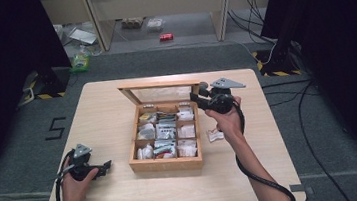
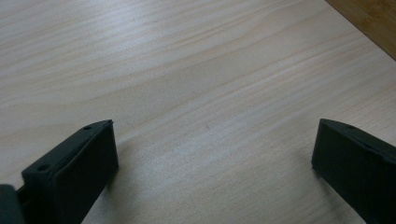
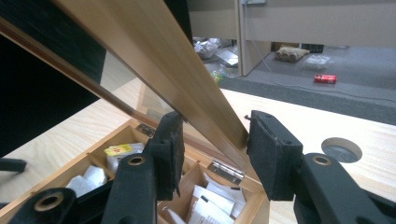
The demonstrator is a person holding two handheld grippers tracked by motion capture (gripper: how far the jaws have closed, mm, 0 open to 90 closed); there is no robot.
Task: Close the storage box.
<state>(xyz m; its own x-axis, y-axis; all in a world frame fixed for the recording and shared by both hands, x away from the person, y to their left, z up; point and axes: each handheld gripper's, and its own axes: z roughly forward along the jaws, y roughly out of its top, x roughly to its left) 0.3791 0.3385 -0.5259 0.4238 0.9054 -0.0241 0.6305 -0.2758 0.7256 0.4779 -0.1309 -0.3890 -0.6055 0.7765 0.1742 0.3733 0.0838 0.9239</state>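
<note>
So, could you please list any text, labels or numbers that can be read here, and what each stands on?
"5": dark figure on the grey floor left of the table.
Packets in the wooden box: print too small to read.
Yellow-labelled packet: blurred.
Red can on the floor: label unreadable.

- The rectangular wooden table (image 1: 121, 197) is pale beige with fine, faint grain lines.
- The compartmented wooden tea box (image 1: 165, 163) is honey-brown; its glass-paned wooden lid (image 3: 154, 56) has the same golden-brown frame.
- The small sachets in the box (image 1: 165, 131) are mostly white and grey, one with a yellow label.
- The left gripper (image 2: 215, 182) and the right gripper (image 3: 212, 158) are matt black, with brass-coloured rivets on the right one.
- The carpeted floor (image 1: 16, 157) is grey, with a black "5" marked on it.
- The small drink can on the floor (image 1: 166, 37) is red.
</note>
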